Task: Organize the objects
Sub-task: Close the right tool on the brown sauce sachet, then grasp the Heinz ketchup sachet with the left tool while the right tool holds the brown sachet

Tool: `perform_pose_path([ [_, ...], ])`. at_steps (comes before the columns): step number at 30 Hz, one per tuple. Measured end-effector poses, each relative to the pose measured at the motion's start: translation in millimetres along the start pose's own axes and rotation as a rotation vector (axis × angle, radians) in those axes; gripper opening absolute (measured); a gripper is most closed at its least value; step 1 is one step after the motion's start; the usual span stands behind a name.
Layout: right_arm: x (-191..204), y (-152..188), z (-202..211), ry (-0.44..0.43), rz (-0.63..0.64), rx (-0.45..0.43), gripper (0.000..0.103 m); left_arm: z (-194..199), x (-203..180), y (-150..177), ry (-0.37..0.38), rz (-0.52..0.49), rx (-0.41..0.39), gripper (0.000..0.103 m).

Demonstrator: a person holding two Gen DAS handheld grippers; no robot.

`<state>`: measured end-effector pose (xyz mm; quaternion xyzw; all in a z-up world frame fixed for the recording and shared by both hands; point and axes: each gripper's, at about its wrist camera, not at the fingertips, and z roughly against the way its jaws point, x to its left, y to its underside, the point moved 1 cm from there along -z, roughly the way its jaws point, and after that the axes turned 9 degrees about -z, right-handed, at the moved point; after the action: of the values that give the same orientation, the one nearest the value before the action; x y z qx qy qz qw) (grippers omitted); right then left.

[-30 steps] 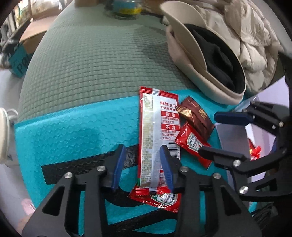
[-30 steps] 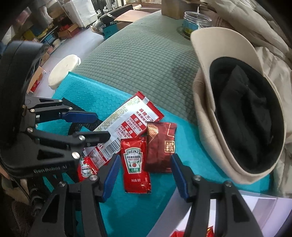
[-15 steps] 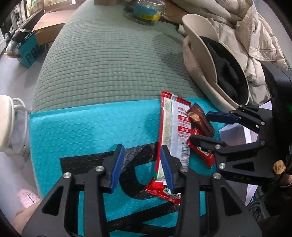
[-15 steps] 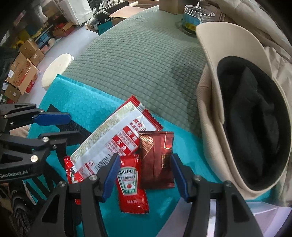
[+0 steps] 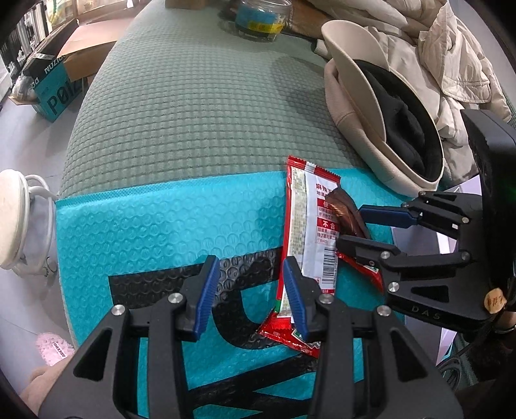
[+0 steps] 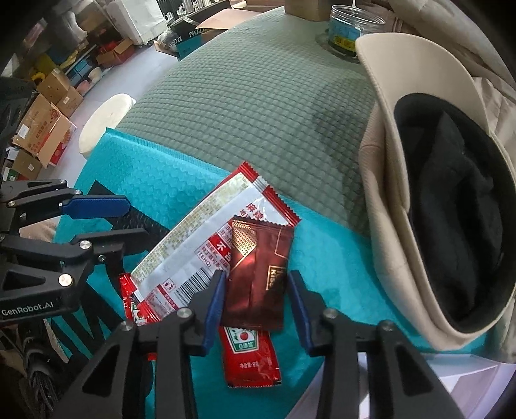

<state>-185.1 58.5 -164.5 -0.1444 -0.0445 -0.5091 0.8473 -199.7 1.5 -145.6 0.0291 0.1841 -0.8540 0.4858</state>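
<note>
- The right gripper [image 6: 256, 301] points steeply down over the sachets, and its jaws have just been closing; the dark brown sachet [image 6: 256, 274] lies between the blue pads, the left pad at its left edge, the right pad still showing a sliver of teal beside it, so I read this as not yet clenched
- The left gripper [image 5: 248, 291] hangs released over the black print of the teal bubble mailer [image 5: 145, 225]; nothing lies between its fingers, though its right pad stands just over the lower edge of the long white-and-red packet [image 5: 309, 232]
- The brown sachet's long axis runs near-to-far, roughly in line with the right gripper's fingers, so the pads meet its two long edges; that looks the easier way to take it
- It lies partly over the long packet on its left and over the top of a red ketchup sachet [image 6: 251, 357] nearer the camera; a second red ketchup sachet [image 6: 135, 309] peeks from under the long packet's near end
- The right hand is plainly the nearer to the brown sachet; the left sits left of the pile
- To the right, an upturned beige cap [image 6: 419, 180] with a dark lining rests on the grey-green quilted cover [image 6: 251, 96]; a glass jar [image 6: 351, 29] stands far back
</note>
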Motion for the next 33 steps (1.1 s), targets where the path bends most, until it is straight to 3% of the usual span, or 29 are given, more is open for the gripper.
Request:
perform_pose_path([
  [6, 11, 1, -3, -0.006, 0.006, 0.004, 0.030, 2, -3, 1, -0.001, -0.008, 0.006, 0.039],
  [24, 36, 46, 5, -0.124, -0.009, 0.033, 0.029, 6, -20, 34, 0.013, -0.008, 0.088, 0.060],
  [28, 39, 56, 16, -0.079, -0.026, -0.018, 0.028, 10, -19, 42, 0.033, 0.011, 0.104, 0.063],
  [33, 28, 65, 41, -0.041, -0.050, -0.073, 0.028, 8, -26, 43, 0.114, 0.056, 0.102, 0.064],
])
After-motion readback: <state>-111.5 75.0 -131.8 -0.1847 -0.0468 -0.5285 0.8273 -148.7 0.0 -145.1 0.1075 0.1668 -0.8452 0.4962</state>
